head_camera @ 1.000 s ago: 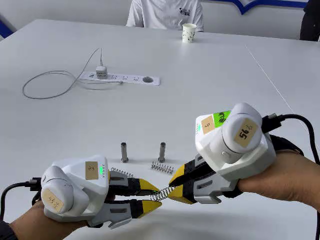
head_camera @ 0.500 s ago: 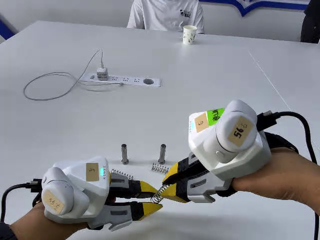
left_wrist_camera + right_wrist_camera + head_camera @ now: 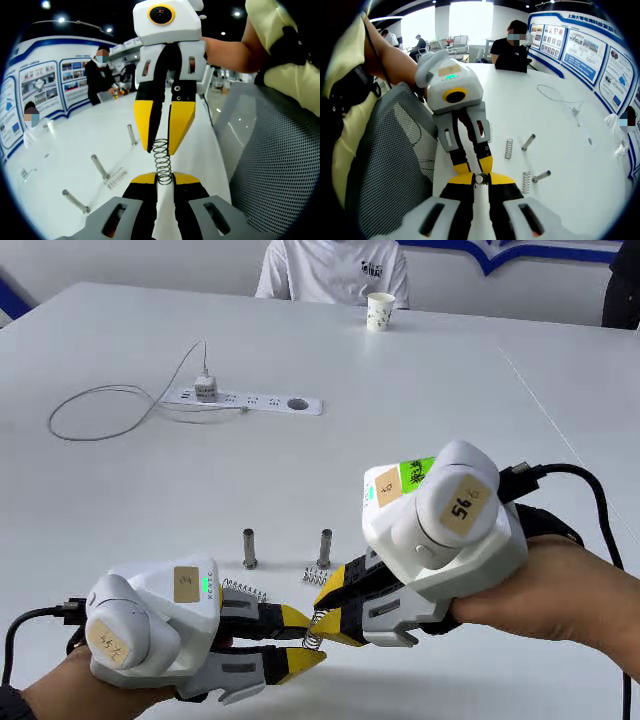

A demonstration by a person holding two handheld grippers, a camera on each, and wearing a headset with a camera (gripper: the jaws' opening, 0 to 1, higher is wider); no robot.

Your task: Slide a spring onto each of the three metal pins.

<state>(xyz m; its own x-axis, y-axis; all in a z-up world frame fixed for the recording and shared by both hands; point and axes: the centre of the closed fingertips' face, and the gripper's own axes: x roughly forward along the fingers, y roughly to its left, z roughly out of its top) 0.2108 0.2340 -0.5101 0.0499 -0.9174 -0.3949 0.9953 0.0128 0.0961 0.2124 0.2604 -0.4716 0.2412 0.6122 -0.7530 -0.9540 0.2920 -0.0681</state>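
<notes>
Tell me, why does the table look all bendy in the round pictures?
Left gripper view: a fisheye lens bends the table, though the spring close up looks sharp. Right gripper view: same bulge, and the windows are washed out white. Head view: lines are straight, light is even, shadows soft.

1. Head view looks forward and down over the table (image 3: 430, 390), close above both grippers.
2. Left gripper view faces the right gripper (image 3: 162, 145) at close range.
3. Right gripper view faces the left gripper (image 3: 474, 166), equally near.
4. All share the spring (image 3: 161, 160) and pins (image 3: 249, 547).
</notes>
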